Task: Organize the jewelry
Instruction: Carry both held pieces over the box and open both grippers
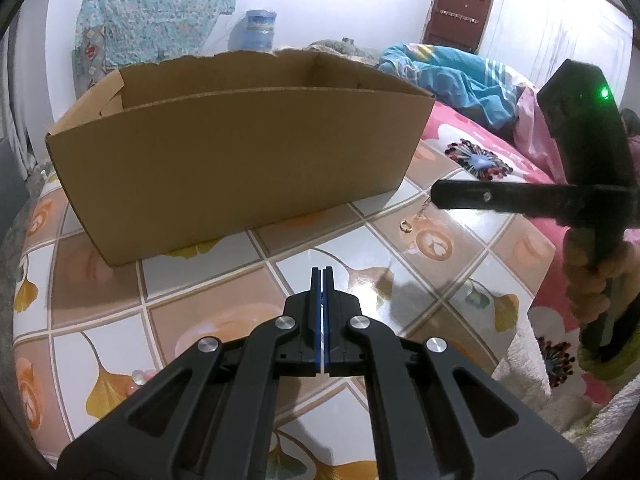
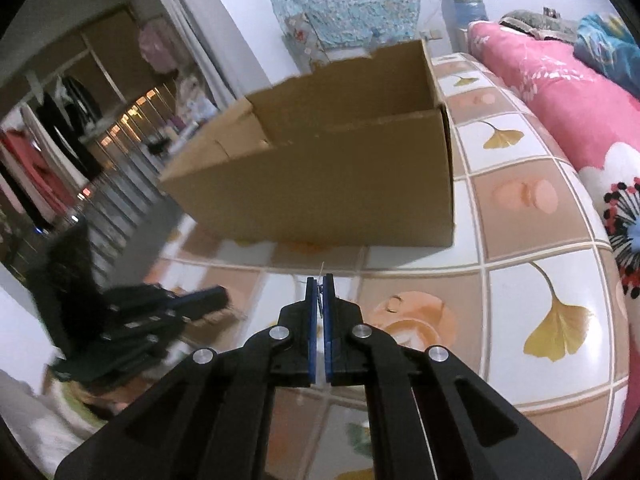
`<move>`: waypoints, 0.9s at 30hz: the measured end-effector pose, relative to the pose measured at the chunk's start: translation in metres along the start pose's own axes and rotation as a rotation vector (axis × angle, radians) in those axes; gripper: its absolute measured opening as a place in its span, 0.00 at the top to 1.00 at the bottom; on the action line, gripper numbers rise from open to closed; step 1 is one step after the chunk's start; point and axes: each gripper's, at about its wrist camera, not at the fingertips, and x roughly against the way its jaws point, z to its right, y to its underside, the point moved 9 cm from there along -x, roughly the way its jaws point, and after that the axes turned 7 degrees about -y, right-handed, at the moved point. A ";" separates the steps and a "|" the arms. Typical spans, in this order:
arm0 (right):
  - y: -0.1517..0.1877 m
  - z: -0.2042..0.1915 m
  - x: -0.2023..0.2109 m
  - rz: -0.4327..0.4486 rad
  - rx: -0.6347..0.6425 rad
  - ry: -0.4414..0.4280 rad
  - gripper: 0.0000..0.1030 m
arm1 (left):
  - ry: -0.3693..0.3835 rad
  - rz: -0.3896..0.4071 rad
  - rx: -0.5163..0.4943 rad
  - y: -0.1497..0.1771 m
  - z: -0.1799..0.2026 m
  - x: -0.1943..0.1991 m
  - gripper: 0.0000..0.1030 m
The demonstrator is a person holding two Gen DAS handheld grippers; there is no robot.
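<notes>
Pinching a thin strand (image 2: 322, 269) (a fine chain, seemingly) in the closed right gripper (image 2: 320, 279), facing the cardboard box (image 2: 320, 184) straight ahead, a small ring (image 2: 396, 303) lying just rightward, left gripper (image 1: 322, 270) idling closed, empty.

Both grippers are matte black with angular linkage arms, triangular cut-outs and round silver pivot screws. The left gripper (image 1: 322, 276) and right gripper (image 2: 320, 284) carry blue finger pads. At three o'clock, the right unit's housing shows a green light.
</notes>
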 end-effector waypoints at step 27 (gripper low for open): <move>-0.137 -0.043 -0.002 0.082 0.164 -0.108 0.97 | 0.113 0.038 0.047 -0.154 -0.041 0.012 1.00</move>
